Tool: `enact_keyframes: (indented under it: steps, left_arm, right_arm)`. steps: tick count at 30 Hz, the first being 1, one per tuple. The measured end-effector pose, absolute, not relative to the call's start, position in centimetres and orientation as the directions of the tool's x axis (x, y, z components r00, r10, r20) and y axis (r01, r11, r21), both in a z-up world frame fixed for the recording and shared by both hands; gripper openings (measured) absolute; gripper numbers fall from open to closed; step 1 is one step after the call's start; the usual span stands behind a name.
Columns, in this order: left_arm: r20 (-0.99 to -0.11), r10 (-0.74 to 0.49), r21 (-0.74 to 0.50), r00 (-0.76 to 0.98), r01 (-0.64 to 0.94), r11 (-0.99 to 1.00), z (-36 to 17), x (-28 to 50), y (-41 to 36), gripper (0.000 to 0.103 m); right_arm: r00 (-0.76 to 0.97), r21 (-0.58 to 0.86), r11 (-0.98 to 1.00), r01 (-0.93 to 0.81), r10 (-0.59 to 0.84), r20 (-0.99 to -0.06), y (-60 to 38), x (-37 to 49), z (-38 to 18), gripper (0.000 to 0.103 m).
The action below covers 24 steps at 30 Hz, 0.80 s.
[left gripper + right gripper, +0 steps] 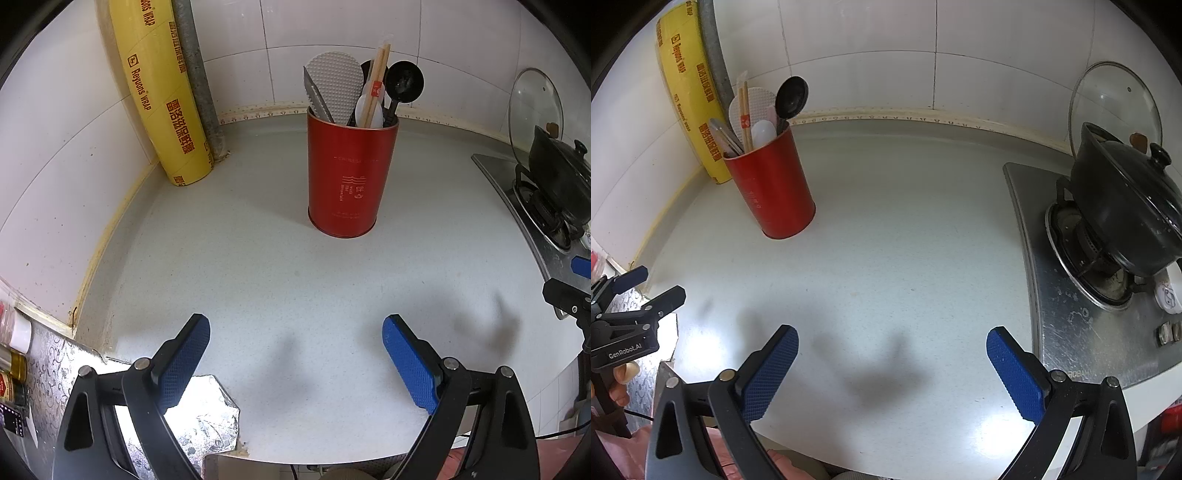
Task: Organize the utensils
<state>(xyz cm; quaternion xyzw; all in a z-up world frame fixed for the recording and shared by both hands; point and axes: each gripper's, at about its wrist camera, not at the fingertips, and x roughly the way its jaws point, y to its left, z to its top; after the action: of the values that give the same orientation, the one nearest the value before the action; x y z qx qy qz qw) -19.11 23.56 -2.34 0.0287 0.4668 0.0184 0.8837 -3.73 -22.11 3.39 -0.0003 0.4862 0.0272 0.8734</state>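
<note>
A red canister [351,177] stands upright near the back wall of the pale counter [258,258]. It holds a white rice paddle [334,83], a serrated knife [316,98], wooden chopsticks [376,85], a white spoon [369,107] and a black ladle [404,81]. My left gripper [295,325] is open over the bare counter, well short of the canister, with nothing between its blue pads. In the right wrist view the canister [775,192] sits at the far left. My right gripper [892,334] is open too and holds nothing. The left gripper [661,282] shows at that view's left edge.
A yellow cling-wrap roll [162,92] and a grey pipe [195,74] lean in the back left corner. On the right, a black pot [1126,206] sits on a gas stove [1071,332], with a glass lid [1115,103] against the wall. Small bottles [14,350] stand at the far left.
</note>
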Motion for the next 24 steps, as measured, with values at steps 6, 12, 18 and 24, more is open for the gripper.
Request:
enact_keyframes:
  steps: [6,12,18,24]
  left_arm:
    - [-0.824,0.059,0.069,0.563,-0.004,0.998,-2.33,-19.05,23.59,0.095]
    - [-0.823,0.062,0.070,0.564,-0.007,0.997,-2.35,-19.13,23.64,0.095]
    - [-0.824,0.061,0.073,0.564,-0.002,0.997,-2.33,-19.07,23.59,0.095]
    - [-0.825,0.062,0.073,0.561,-0.003,0.997,-2.39,-18.99,23.59,0.095]
  right_arm:
    - [0.527,0.029,0.998,-0.049,0.051,-0.849,-22.32,-3.69,3.38,0.103]
    - [0.527,0.032,0.998,-0.048,0.052,-0.848,-22.46,-3.62,3.31,0.103]
    - [0.525,0.033,0.998,-0.047,0.053,-0.850,-22.41,-3.67,3.30,0.103]
    - [0.525,0.032,0.999,-0.044,0.050,-0.850,-22.43,-3.62,3.30,0.103]
